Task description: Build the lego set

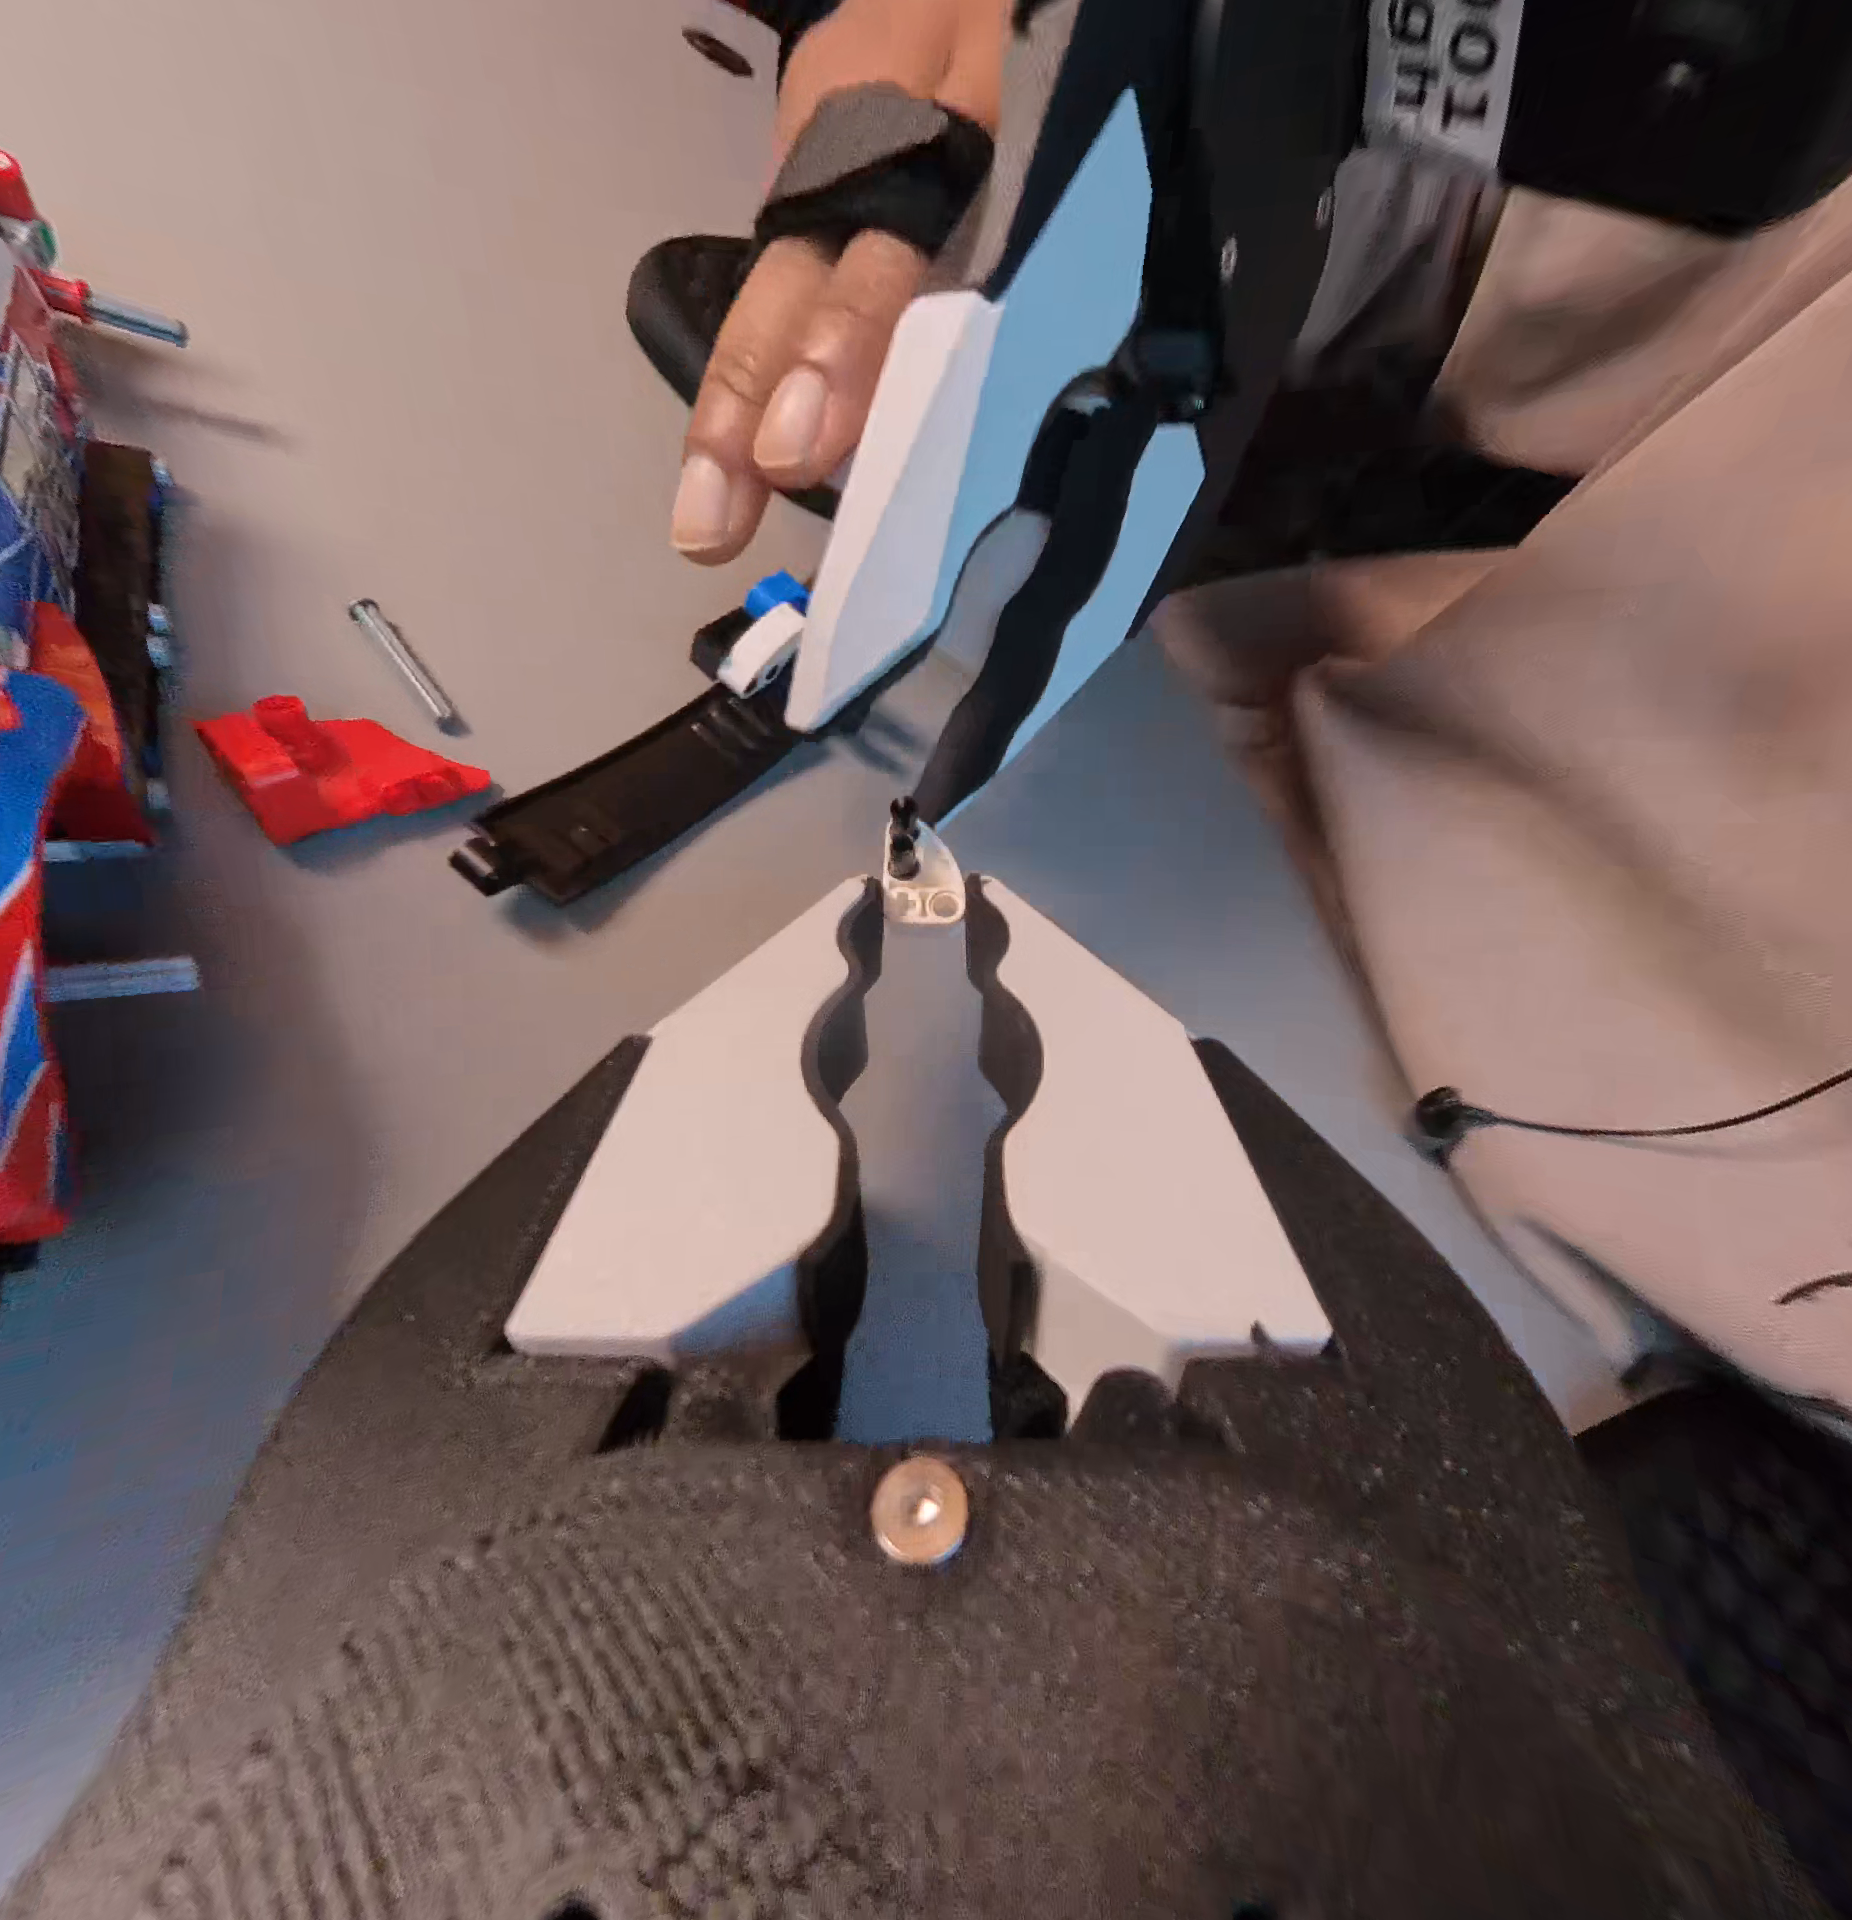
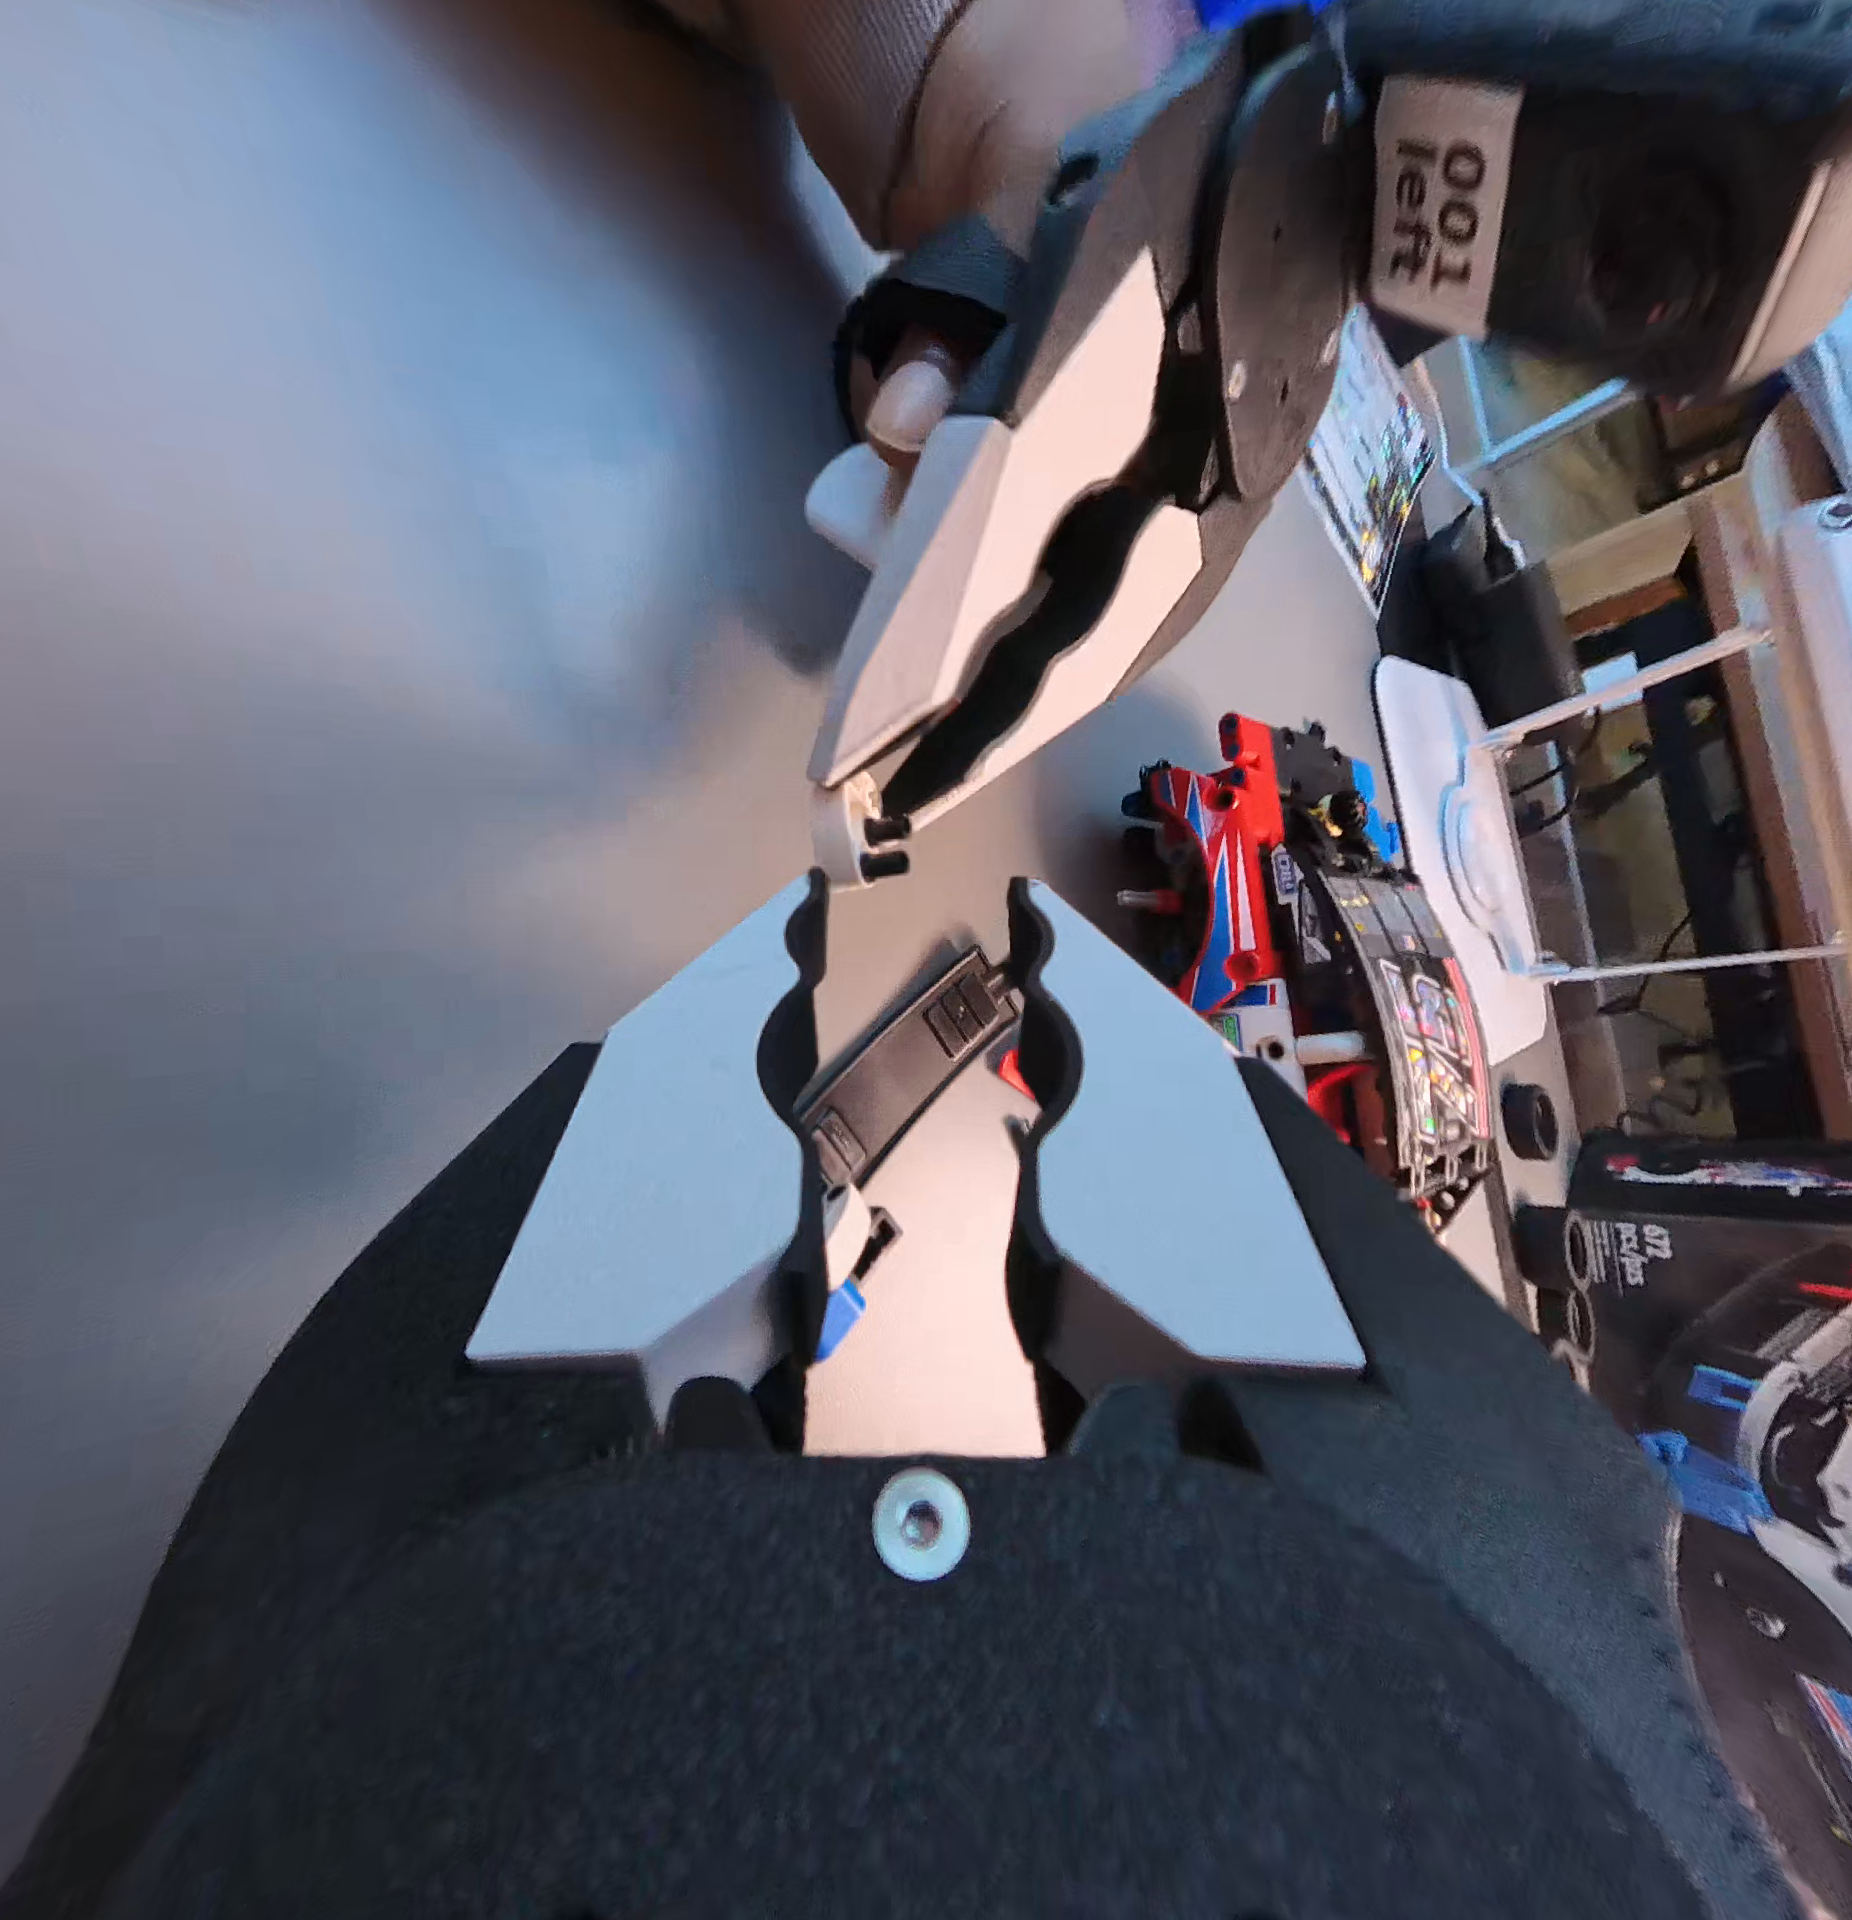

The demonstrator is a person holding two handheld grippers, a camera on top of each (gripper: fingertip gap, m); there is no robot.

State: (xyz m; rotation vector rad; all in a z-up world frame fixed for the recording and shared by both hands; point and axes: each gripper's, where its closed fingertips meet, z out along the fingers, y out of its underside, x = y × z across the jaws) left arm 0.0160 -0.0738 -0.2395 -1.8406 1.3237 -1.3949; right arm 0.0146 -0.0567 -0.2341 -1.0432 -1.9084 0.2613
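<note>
The grey surface [image 1: 361, 208] filled both views. At the right of the right wrist view stood the part-built red and blue car [image 2: 1306, 966], with a long black curved panel [image 1: 631, 800] and a red piece [image 1: 330, 774] lying left of centre in the left wrist view. The left tongs [image 1: 924, 891] were closed narrowly on a small white connector [image 1: 927, 883] carrying black pins [image 1: 903, 831], at frame centre. The right tongs [image 2: 917, 894] stood open, holding nothing, their tips just beside that connector.
</note>
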